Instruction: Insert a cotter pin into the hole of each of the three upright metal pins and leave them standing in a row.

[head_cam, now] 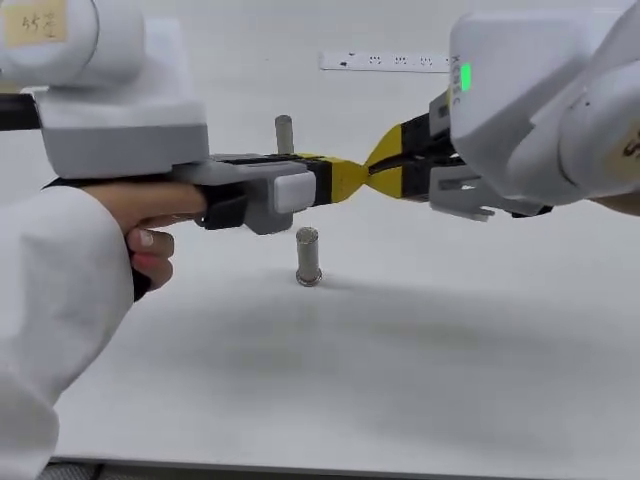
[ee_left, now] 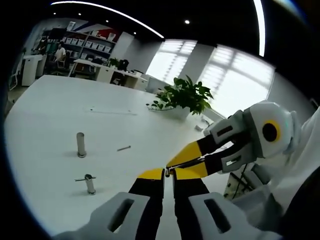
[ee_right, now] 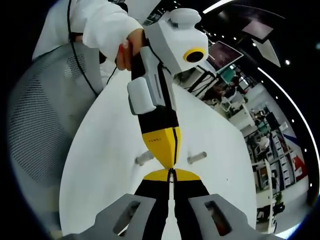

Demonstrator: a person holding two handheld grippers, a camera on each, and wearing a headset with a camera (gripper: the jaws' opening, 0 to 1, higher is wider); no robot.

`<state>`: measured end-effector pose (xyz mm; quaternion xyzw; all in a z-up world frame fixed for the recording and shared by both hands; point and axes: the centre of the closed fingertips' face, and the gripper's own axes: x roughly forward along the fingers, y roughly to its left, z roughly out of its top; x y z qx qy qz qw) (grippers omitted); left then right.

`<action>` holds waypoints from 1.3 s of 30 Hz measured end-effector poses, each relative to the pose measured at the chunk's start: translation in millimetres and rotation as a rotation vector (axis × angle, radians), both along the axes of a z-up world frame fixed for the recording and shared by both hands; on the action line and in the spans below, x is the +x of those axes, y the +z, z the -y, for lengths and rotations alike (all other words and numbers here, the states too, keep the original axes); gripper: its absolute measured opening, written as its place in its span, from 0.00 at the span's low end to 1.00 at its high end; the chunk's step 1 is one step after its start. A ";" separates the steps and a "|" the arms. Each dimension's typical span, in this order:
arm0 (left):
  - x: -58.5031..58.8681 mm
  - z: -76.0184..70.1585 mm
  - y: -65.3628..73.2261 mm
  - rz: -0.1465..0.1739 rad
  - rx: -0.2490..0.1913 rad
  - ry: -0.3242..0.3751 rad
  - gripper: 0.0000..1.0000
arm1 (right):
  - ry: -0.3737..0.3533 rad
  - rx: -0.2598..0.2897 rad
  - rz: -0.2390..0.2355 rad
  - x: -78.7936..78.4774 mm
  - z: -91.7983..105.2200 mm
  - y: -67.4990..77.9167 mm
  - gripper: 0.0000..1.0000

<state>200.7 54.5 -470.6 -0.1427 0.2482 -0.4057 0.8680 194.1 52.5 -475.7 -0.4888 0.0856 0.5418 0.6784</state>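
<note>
Office: desks [ee_left: 102, 70], shelves [ee_left: 82, 40], potted plant [ee_left: 185, 95], big windows [ee_left: 172, 60].

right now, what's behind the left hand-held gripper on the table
An upright grey cylindrical metal pin stands behind the left hand-held gripper. Its top shows above the gripper, and the gripper's body covers its base.

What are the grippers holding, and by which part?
A thin metal piece, probably a cotter pin, is pinched where the left gripper and right gripper tips meet; which part cannot be told.
</note>
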 end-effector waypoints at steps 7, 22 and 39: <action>-5.7 2.1 -2.2 -0.001 0.015 -0.003 0.00 | 0.006 0.002 0.004 -2.0 -0.9 -0.5 0.00; -17.7 8.5 -5.0 -0.057 0.005 -0.024 0.00 | 0.052 -0.008 0.004 -6.5 -3.3 -5.7 0.00; -27.7 -2.6 -1.8 0.020 0.048 -0.082 0.00 | -0.026 0.128 -0.248 -11.3 0.3 -10.7 0.11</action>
